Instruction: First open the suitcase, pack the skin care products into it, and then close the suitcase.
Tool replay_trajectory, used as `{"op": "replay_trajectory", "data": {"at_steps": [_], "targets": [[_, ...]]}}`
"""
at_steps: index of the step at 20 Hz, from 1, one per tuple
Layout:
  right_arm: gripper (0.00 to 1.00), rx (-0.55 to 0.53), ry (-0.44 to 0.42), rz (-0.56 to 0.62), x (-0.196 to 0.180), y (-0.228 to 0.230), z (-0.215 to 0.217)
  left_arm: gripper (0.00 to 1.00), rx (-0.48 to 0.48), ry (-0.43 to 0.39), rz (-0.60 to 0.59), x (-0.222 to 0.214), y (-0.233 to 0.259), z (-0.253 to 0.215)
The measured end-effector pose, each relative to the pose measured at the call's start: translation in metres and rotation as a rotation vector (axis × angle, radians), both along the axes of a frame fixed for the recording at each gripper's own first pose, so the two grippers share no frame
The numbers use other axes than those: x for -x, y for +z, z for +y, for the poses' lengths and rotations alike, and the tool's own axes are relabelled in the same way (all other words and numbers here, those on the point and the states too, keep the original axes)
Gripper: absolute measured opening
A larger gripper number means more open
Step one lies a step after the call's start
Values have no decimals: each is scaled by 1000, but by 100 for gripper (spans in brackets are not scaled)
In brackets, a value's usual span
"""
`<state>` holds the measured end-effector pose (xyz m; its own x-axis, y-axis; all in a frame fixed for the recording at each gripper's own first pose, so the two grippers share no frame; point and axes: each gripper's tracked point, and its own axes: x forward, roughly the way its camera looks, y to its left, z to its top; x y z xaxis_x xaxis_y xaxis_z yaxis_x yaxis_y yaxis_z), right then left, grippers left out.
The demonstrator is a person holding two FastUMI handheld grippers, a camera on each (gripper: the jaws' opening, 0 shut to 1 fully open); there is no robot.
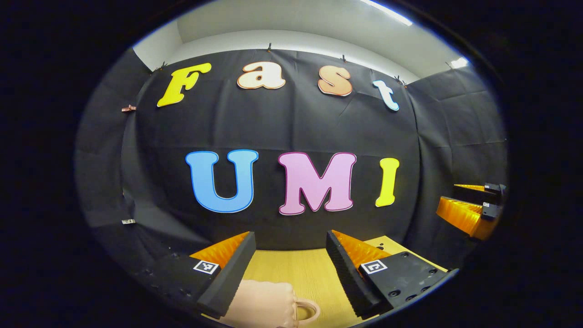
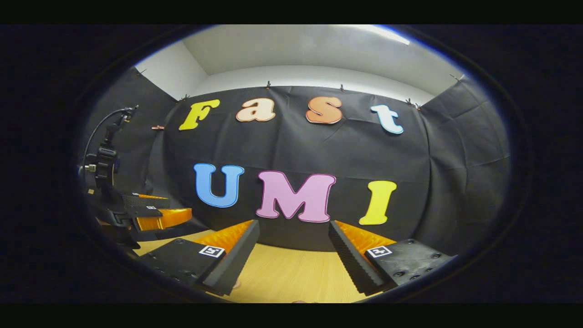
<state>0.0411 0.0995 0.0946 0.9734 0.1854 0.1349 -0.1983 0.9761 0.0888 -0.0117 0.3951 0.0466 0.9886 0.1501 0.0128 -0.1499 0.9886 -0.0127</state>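
Suitcase (image 1: 266, 303) (pale pink, with a loop handle) lies on the wooden desk (image 1: 309, 273), low in the left gripper view, just below the left tool (image 1: 289, 259), whose fingers are spread with nothing between them. Right tool (image 2: 294, 259) is likewise spread above bare desk.

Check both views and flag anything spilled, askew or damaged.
Nothing stands out. The wooden table looks clean and dry. A pale pink handled item lies below the open left claw, cut off by the view's edge, so its state is unclear. The right claw is open and holds nothing.
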Motion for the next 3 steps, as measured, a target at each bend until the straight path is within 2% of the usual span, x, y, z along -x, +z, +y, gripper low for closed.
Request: {"op": "replay_trajectory", "data": {"at_steps": [1,2,3], "targets": [[97,7,-5,-12,1,4,0,97,0,-2,-16,-1,0,0],[91,14,-7,-19,3,4,0,97,-4,-5,-43,-3,2,1],[91,19,-9,-25,4,6,2,97,-6,-7,-59,-5,0,0]]}}
